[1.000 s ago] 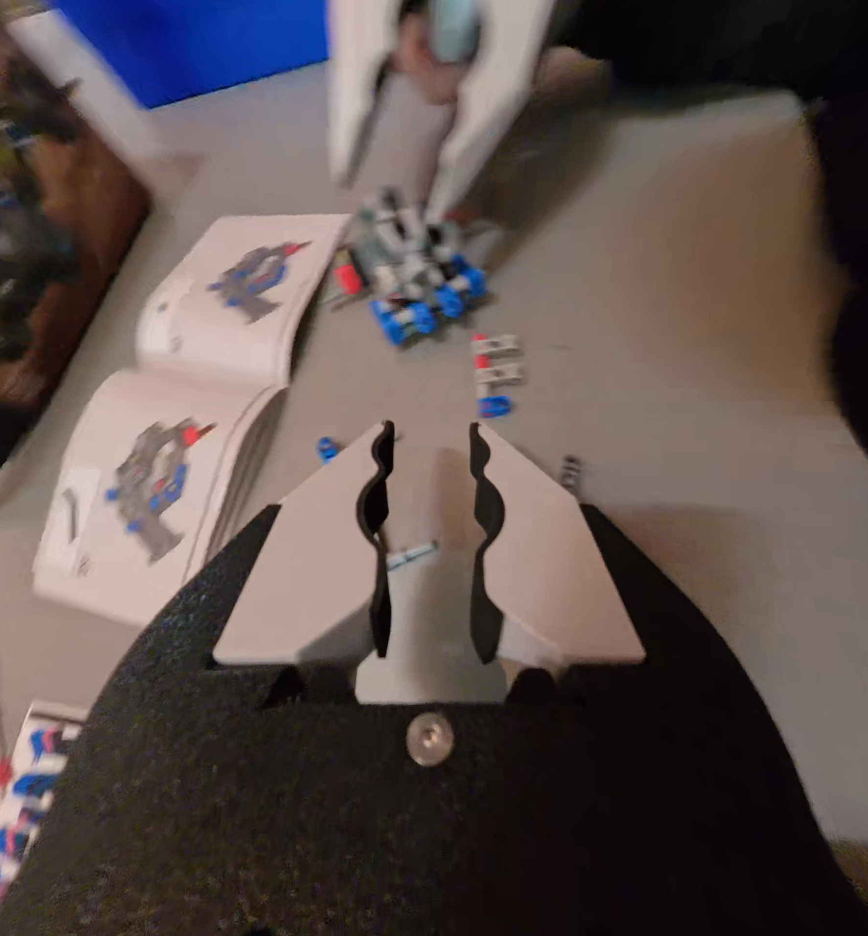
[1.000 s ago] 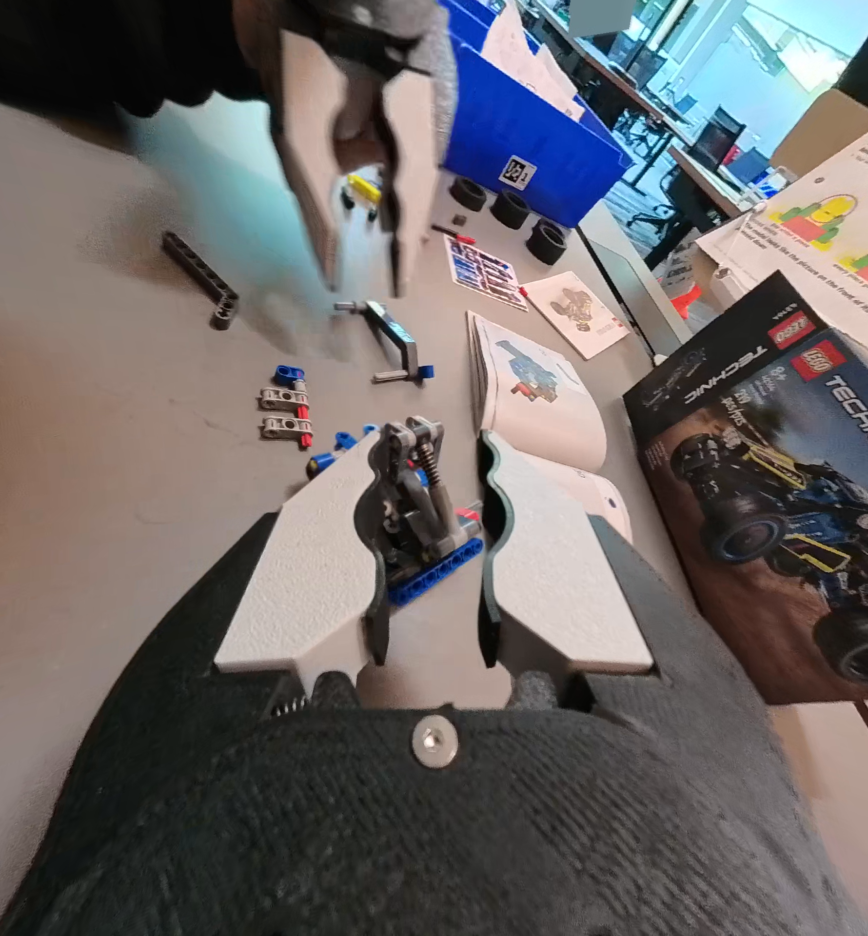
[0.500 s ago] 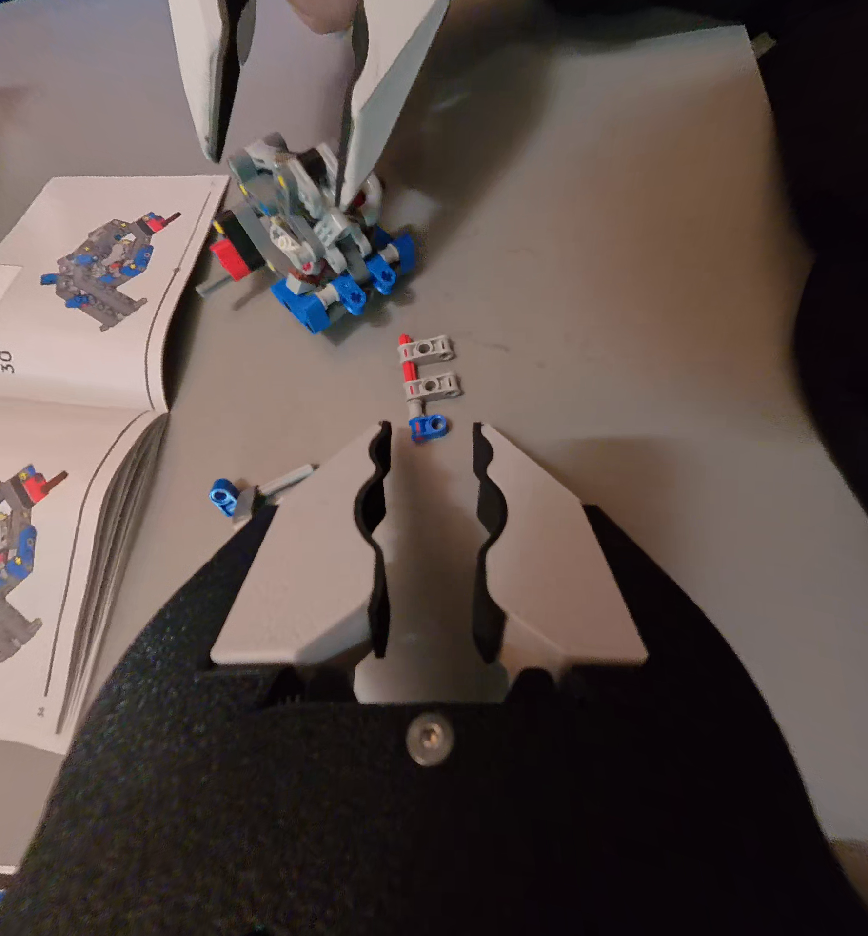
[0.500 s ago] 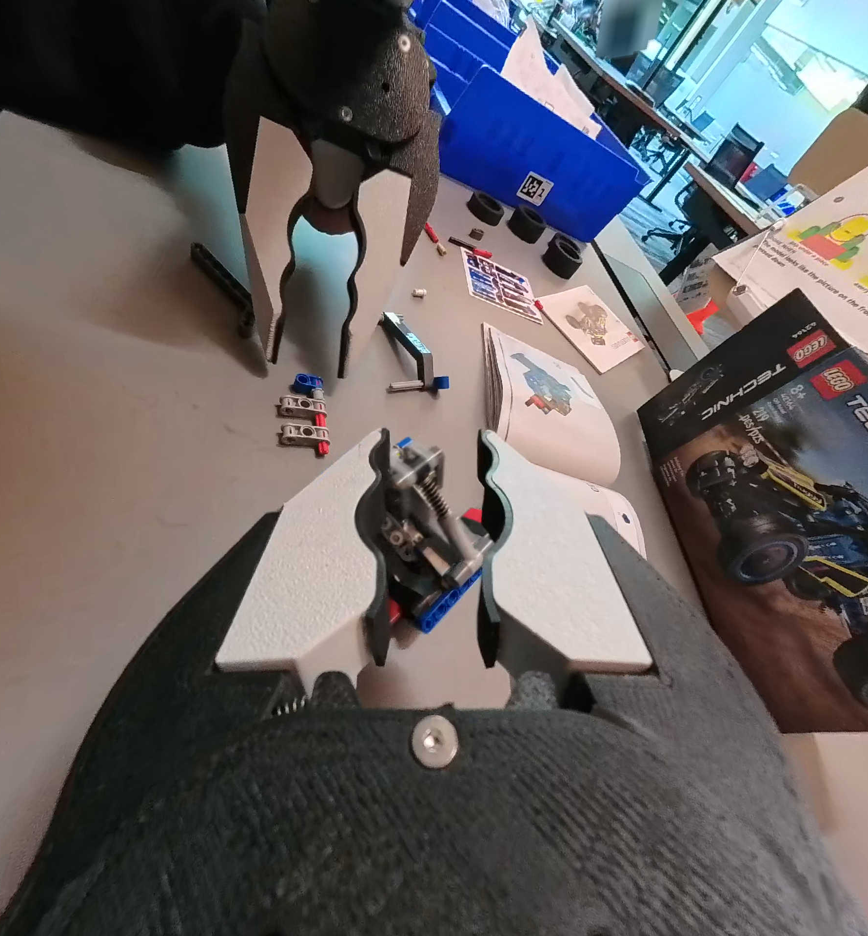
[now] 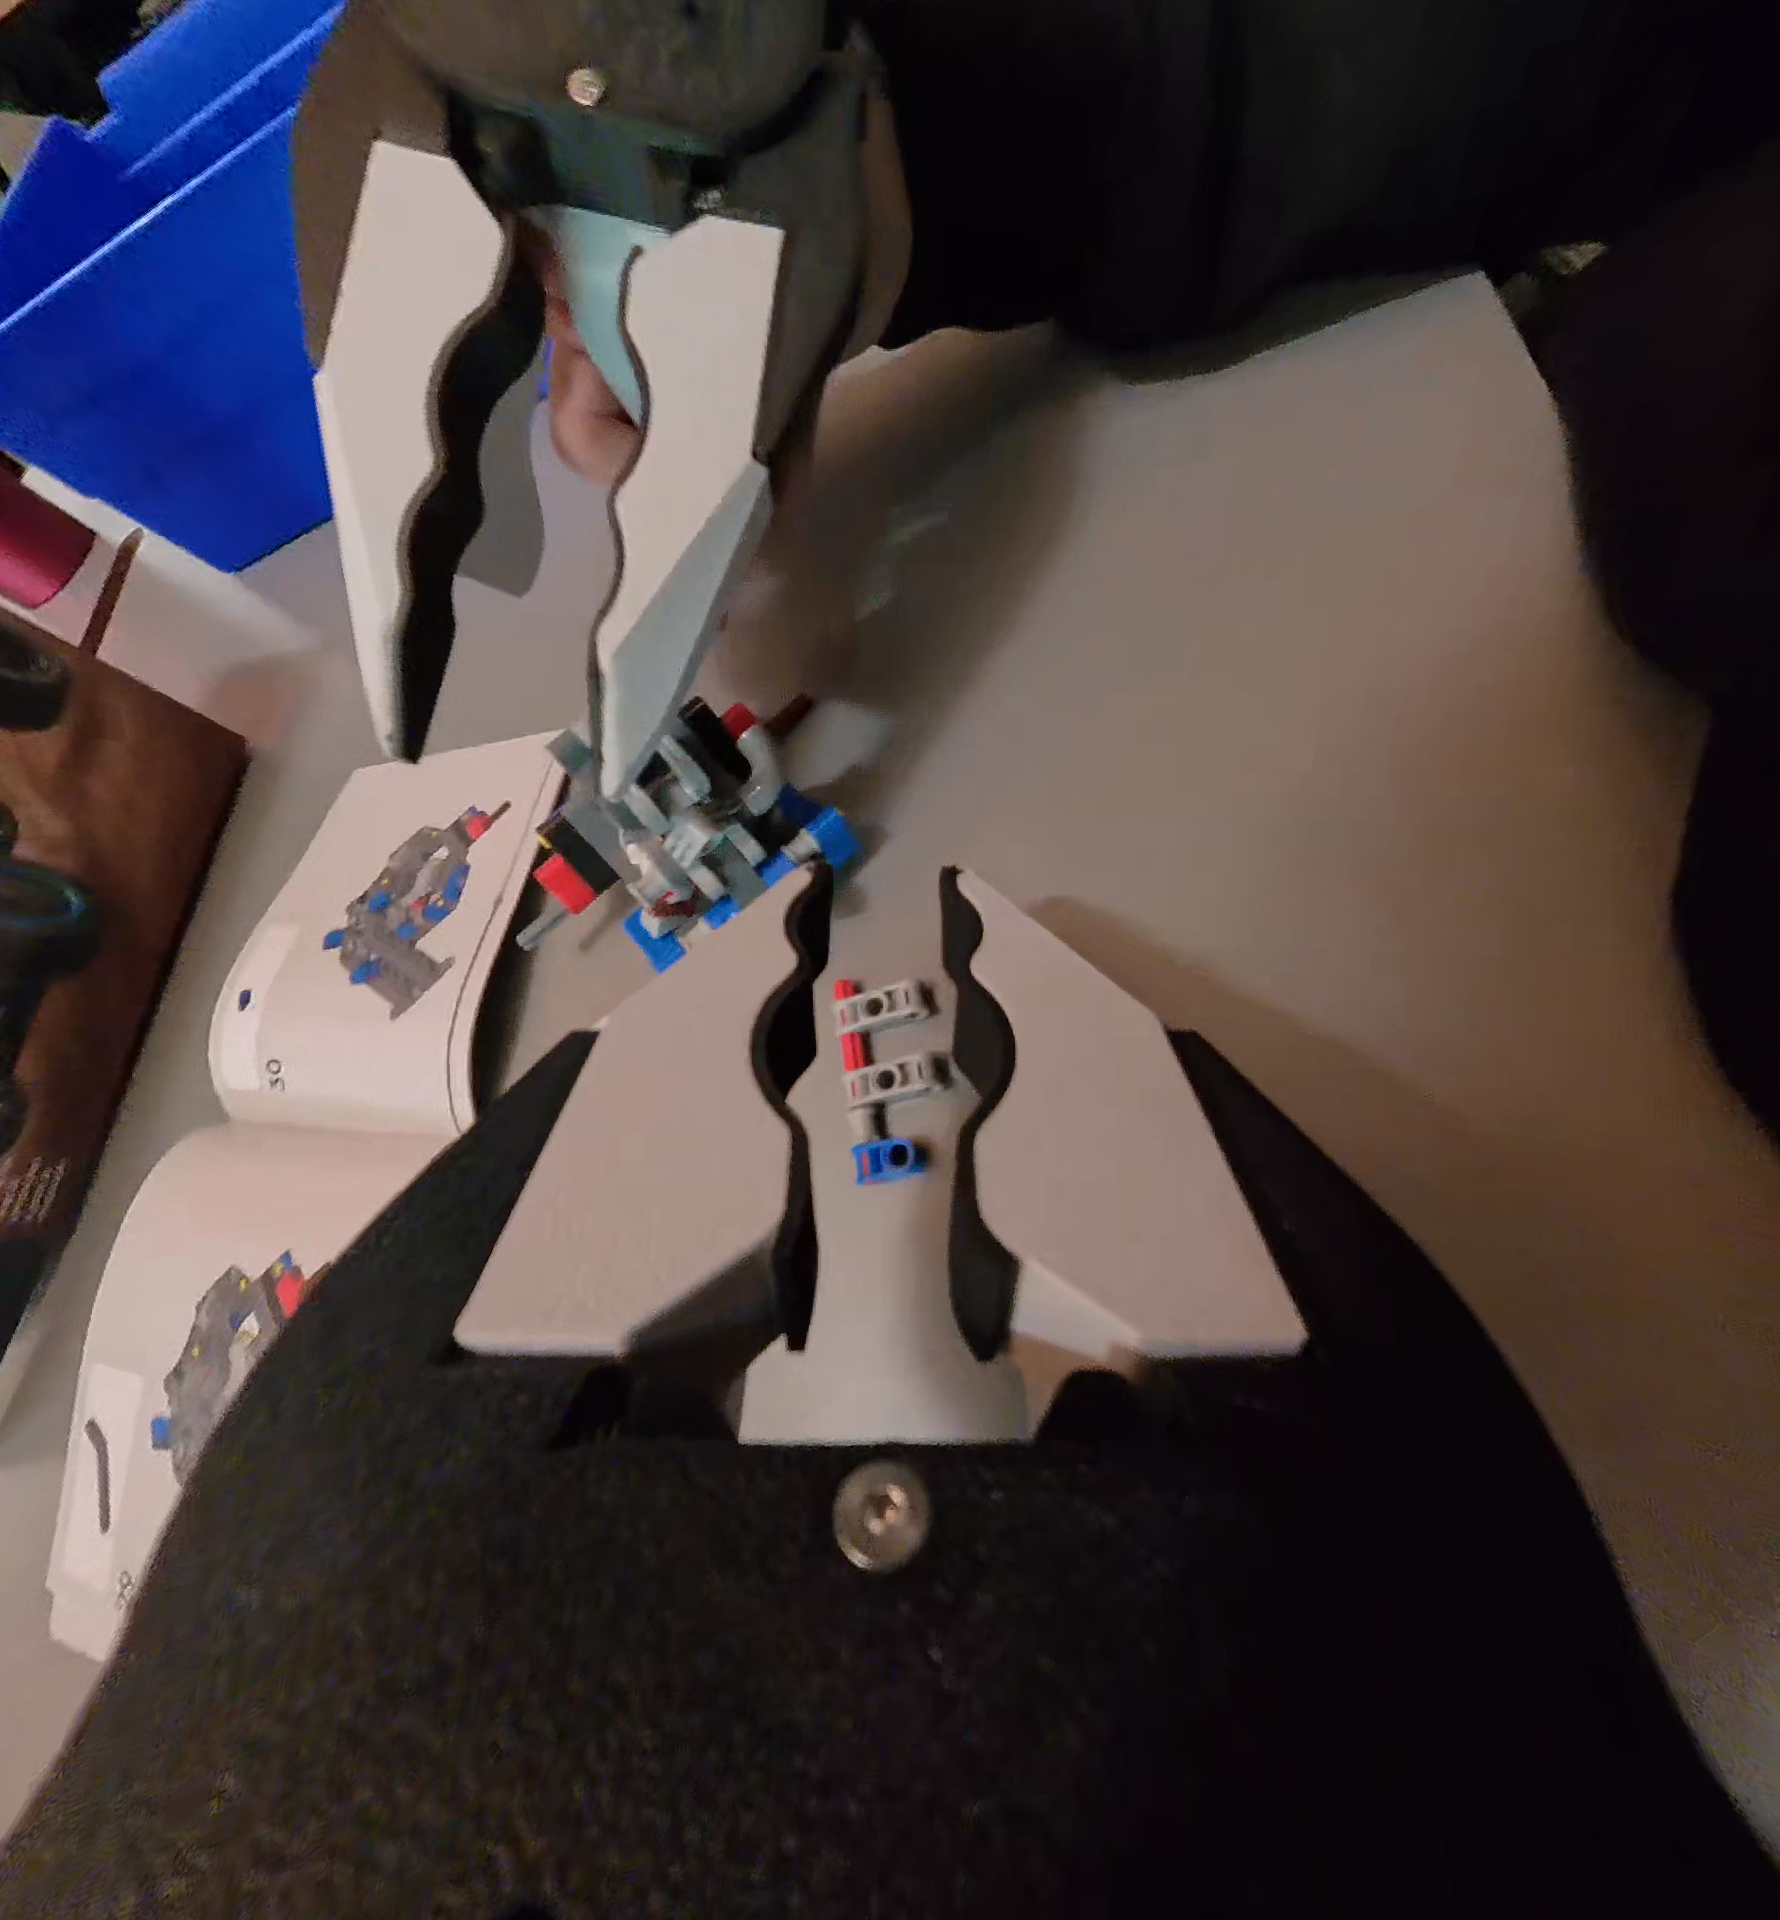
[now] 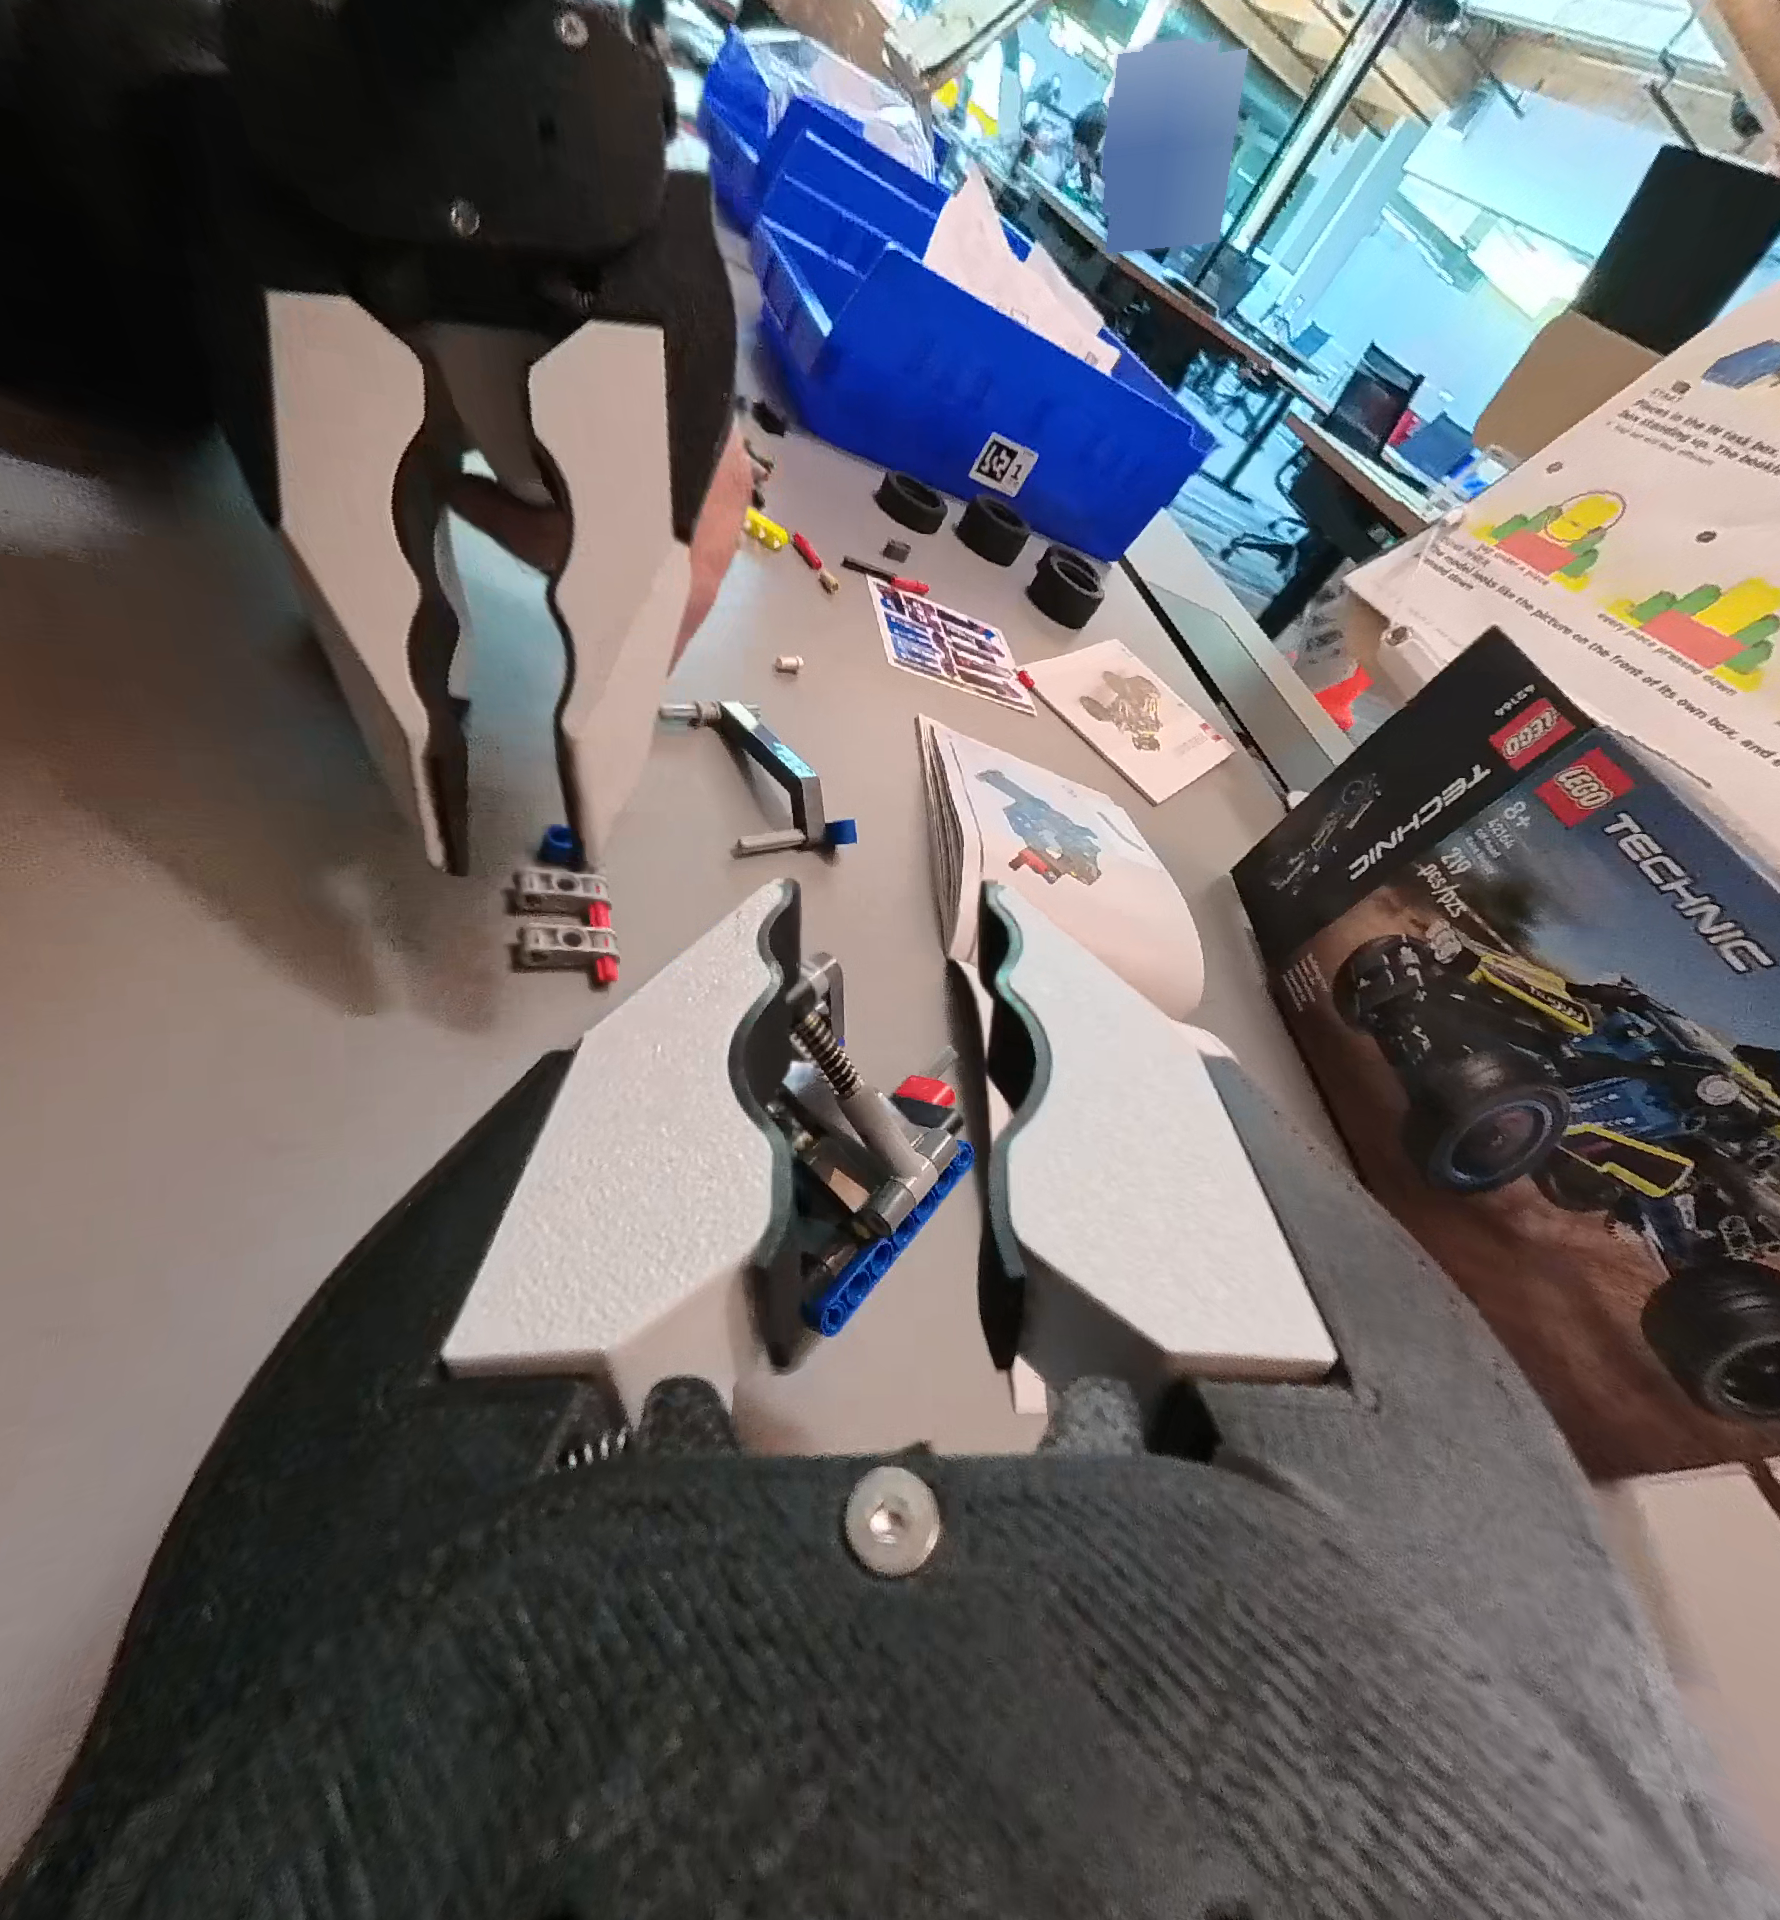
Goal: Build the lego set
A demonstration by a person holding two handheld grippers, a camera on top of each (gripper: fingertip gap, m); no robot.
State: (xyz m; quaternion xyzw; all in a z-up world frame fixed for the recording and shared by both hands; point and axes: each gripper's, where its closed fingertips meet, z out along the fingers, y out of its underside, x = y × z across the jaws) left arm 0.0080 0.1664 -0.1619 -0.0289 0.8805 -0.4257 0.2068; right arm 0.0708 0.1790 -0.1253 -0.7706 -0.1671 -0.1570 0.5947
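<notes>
Left wrist view first: left claw [image 5: 881, 883] wide open, nothing held. Little piece [image 5: 881, 1070] flat on the grey table [image 5: 1281, 727], seen right in the gap between the two fingers, touching neither. Red stick of the piece lying from 12 o'clock to 6 o'clock, the same way as the fingers. Two grey bits and one blue bit poking out toward 3 o'clock. So a squeeze from 9 and 3 likely to pinch across the stick, not along it.

Half-built model [image 5: 699, 831] up at 11 o'clock from the left claw's tips, next to the open booklet [image 5: 377, 935]. Right claw [image 5: 507, 769] coming down on it from 12 o'clock, one finger on top of the model.

Right wrist view: right claw [image 6: 881, 904] open too, with the model [image 6: 865, 1143] between its fingers, close against the 9 o'clock finger and with a gap on the 3 o'clock side. No squeeze yet, by the look of it. Left claw [image 6: 517, 847] at 10 o'clock, tips down just beside the little piece [image 6: 564, 920]. Far nearer to that piece than the right claw.

Different from half a second ago: back then, only the blue end between the left claw's tips, the rest out at 12 o'clock; now well inside the gap. Left claw lower and further forward, no more open or shut. Model deeper between the right claw's fingers.
</notes>
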